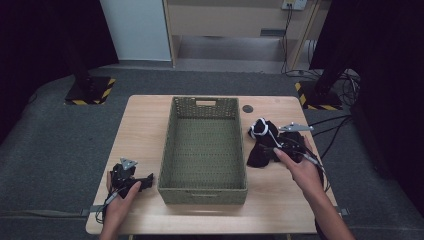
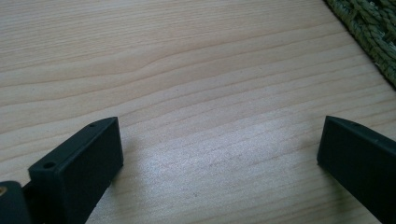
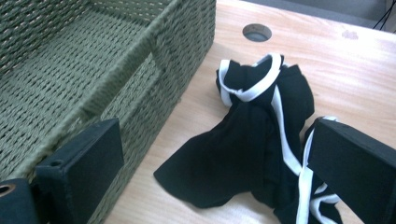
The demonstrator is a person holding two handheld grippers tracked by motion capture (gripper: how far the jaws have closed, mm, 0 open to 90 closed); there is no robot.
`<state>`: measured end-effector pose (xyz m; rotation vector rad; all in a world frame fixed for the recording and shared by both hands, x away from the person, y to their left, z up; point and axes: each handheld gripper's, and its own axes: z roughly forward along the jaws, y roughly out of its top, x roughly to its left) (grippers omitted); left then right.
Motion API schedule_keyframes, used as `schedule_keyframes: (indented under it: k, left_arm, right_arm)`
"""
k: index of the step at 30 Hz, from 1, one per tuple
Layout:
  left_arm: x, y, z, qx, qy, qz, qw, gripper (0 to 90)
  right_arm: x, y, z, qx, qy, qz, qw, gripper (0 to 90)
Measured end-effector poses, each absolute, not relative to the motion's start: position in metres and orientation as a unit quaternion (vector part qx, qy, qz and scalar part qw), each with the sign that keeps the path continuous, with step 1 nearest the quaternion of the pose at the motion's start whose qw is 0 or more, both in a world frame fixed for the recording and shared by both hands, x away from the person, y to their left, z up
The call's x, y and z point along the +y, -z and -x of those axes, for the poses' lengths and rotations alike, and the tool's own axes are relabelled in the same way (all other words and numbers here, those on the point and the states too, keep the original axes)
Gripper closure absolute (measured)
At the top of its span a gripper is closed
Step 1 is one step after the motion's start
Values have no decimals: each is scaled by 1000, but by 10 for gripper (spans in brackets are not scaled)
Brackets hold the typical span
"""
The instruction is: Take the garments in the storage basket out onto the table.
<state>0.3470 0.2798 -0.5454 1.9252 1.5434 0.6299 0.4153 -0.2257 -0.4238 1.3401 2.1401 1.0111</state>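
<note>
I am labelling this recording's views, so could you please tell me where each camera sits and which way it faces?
High view: fixed above the person's side, looking forward and down on the table, the green woven basket and the black garment; both forearms, the left gripper and the right gripper show.
Left gripper view: rides the left gripper, facing bare tabletop between open jaws.
Right gripper view: rides the right gripper, facing the garment beside the basket wall.
Shared: the high and right gripper views both show the basket and the garment.

Lighting: high view dim, dark toward 9 and 3 o'clock. Table [image 1: 145,130] evenly lit; soft sheen on the wood in the left gripper view. Near jaws blurred; soft shadows.
</note>
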Motion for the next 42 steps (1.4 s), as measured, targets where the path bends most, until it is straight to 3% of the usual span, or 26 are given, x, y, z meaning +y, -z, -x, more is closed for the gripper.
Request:
schedule_keyframes:
  k: [24,42]
  left_arm:
    - [280,545,-347,579,-237,-723,293,0]
    - [280,545,-347,579,-237,-723,293,0]
  right_arm:
    - [-226,449,-375,771,-377,-476,193,33]
    - [-218,500,-361,777,-359,-491,161,34]
